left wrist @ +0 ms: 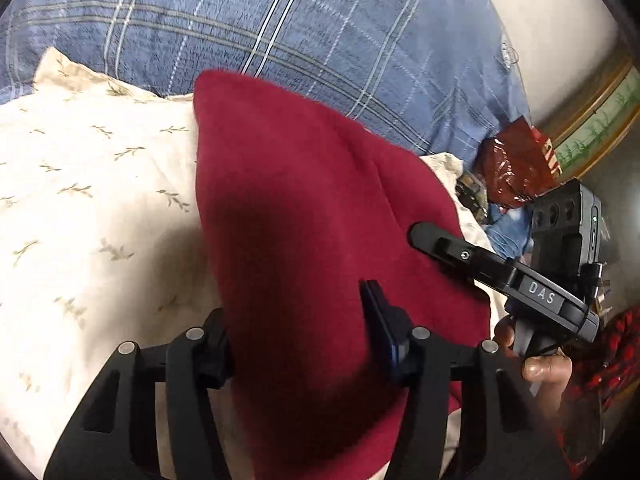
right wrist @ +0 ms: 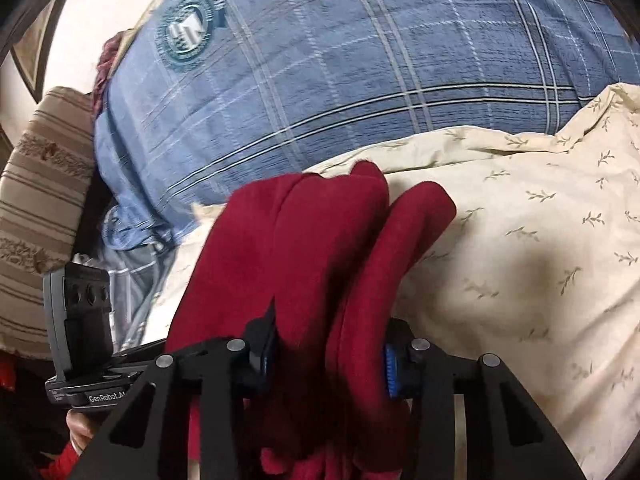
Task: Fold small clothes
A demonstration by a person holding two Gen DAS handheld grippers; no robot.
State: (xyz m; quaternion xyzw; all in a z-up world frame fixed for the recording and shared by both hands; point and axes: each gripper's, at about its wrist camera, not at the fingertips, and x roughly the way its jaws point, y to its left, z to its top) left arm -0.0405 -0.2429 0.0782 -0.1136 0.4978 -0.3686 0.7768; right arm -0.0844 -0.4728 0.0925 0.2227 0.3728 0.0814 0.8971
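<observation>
- Both clamped on the red garment (left wrist: pixel 304 208): left hand-held gripper (left wrist: pixel 304 344), right hand-held gripper (right wrist: pixel 326 360).
- Right's bunched layers might slip, leaving a lopsided fold on the bed (right wrist: pixel 520 240).

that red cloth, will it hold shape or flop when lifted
The red cloth probably flops: it already bunches in soft folds between the right tongs. It looks fleecy, so likely grippy and light. Over the cream sheet it should drag, not slide.

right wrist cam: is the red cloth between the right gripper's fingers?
Yes, the bunched red cloth fills the gap of the right gripper, with both blue-padded fingers against its folds.
</observation>
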